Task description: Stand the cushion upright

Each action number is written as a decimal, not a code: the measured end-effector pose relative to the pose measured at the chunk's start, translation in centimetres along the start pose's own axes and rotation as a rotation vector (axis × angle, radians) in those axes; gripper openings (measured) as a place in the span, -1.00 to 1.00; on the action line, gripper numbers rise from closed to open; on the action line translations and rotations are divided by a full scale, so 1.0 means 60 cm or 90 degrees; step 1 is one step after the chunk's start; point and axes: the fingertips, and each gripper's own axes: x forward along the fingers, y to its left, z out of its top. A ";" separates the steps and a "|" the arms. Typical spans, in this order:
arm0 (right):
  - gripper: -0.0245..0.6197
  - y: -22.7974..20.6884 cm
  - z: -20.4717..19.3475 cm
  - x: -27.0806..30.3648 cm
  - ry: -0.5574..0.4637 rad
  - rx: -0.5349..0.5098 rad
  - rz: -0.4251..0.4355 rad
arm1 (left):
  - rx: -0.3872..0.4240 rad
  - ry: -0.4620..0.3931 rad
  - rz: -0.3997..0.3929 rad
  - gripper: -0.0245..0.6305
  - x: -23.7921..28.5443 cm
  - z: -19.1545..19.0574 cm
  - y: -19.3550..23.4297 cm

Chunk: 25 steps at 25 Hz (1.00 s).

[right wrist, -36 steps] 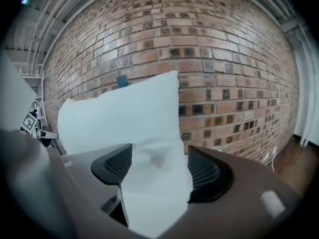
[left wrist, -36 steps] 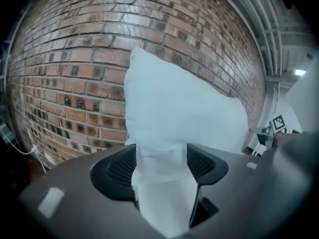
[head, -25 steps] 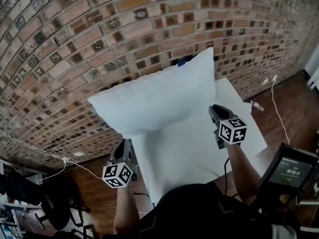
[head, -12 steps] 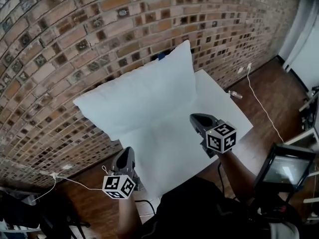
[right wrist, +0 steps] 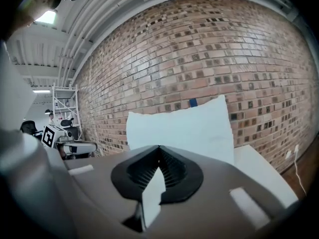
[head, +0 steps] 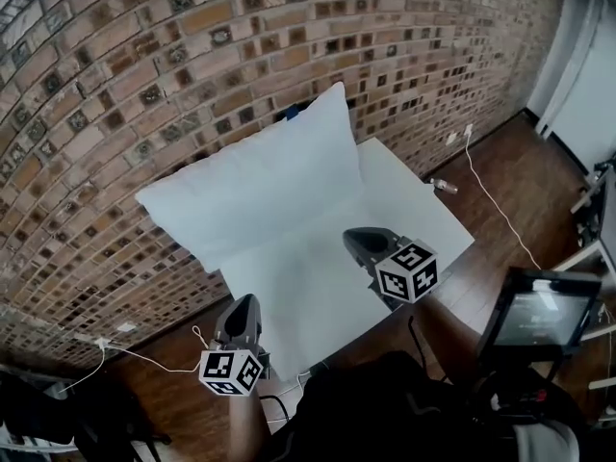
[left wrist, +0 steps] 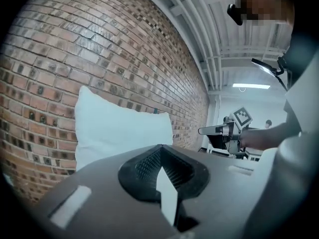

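A white cushion [head: 260, 176] stands upright on the white table [head: 423, 224] and leans back against the brick wall. It also fills the middle of the left gripper view [left wrist: 117, 131] and the right gripper view [right wrist: 182, 128]. My left gripper [head: 243, 304] is shut and empty, off the table's near left corner and apart from the cushion. My right gripper [head: 358, 241] hovers over the table in front of the cushion, shut with nothing between its jaws. In the gripper views the jaws [left wrist: 160, 148] [right wrist: 159, 149] meet at the tip.
The brick wall [head: 144, 56] runs behind the table. A small blue object [head: 292, 114] peeks out behind the cushion's top corner. White cables [head: 491, 195] trail across the wooden floor at right and lower left. A device with a screen [head: 539, 311] stands by my right arm.
Both grippers have drawn back from the cushion toward me, the right one away from its lower edge. The cushion stays standing against the wall.
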 end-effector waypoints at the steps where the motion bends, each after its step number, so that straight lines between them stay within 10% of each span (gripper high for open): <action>1: -0.90 -0.001 0.001 -0.005 -0.002 -0.012 0.005 | 0.004 -0.003 0.010 -0.91 -0.004 0.008 -0.009; 25: -0.90 -0.066 0.019 -0.252 -0.075 -0.026 0.158 | 0.028 -0.019 0.197 -0.91 -0.045 0.020 -0.306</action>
